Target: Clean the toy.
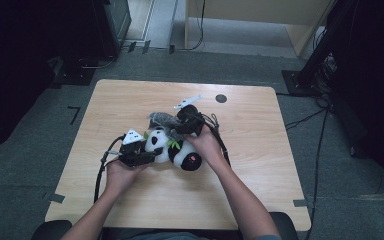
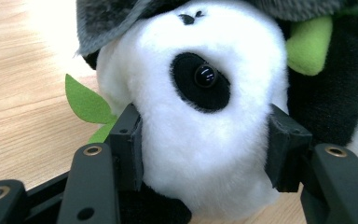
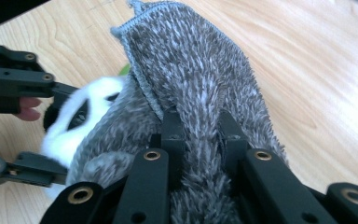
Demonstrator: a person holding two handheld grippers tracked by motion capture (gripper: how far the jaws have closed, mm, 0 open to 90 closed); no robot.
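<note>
On the table [image 1: 260, 165], my left gripper [image 2: 200, 154] clamps the panda [image 2: 205, 116] while my right gripper [image 3: 200, 135], pinched shut on the grey cloth [image 3: 200, 70], wipes it; next I must drag gently.

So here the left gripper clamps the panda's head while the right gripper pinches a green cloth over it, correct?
Not quite: the cloth is grey and fuzzy, not green, as the right gripper view shows. The rest holds: the left gripper clamps the panda's head, and the right gripper pinches the cloth over it.
</note>
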